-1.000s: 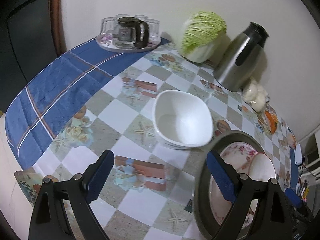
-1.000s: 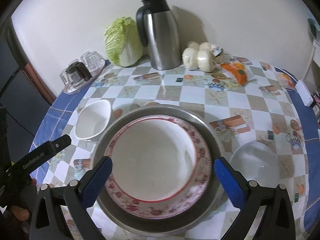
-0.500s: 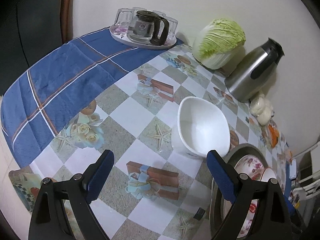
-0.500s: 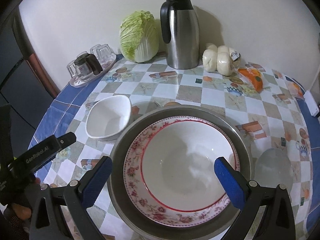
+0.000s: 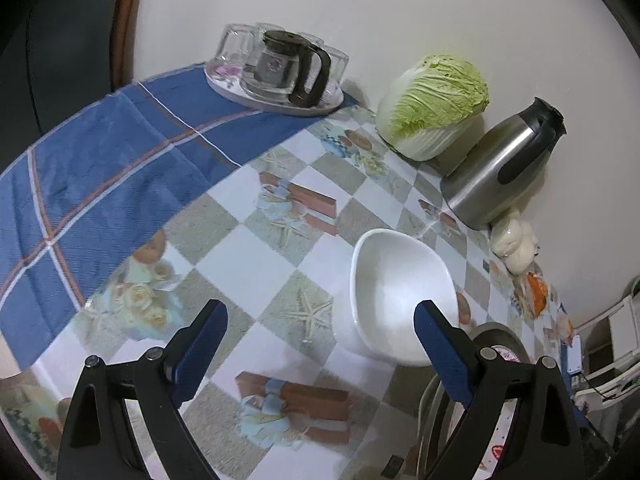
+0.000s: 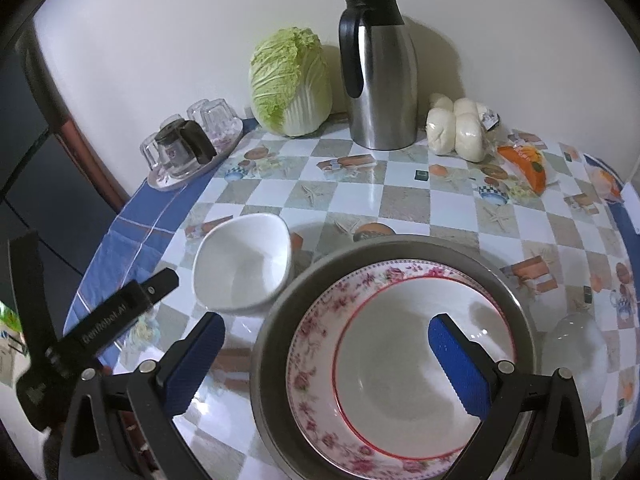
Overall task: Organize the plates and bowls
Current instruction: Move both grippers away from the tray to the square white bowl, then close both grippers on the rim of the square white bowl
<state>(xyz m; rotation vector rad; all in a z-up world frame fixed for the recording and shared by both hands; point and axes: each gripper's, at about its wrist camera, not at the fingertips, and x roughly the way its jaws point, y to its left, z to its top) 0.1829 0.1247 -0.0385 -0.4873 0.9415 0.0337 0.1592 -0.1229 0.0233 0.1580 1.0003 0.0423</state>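
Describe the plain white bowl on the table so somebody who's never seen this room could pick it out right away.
Start at the tall steel thermos jug by the wall and come forward over the checked tablecloth. Beside the big grey metal plate, on its cabbage side, sits the white bowl, alone on the cloth. Unlike the round red-rimmed bowl stacked on the floral plate, it is undecorated and squarish.

bench cover (image 6: 404, 200): glossy checked sheet, looks like plastic, reflecting light
blue cloth (image 5: 100, 184): matt woven fabric with stripes
white bowl (image 6: 244, 264): smooth glazed ceramic, glossy
floral plate (image 6: 320, 332): glazed ceramic, printed rim
grey tray (image 6: 272, 328): dull metal
jug (image 6: 380, 92): brushed steel, black plastic handle
glasses (image 5: 236, 46): clear glass
fingers (image 6: 460, 364): blue ribbed pads on black matt plastic
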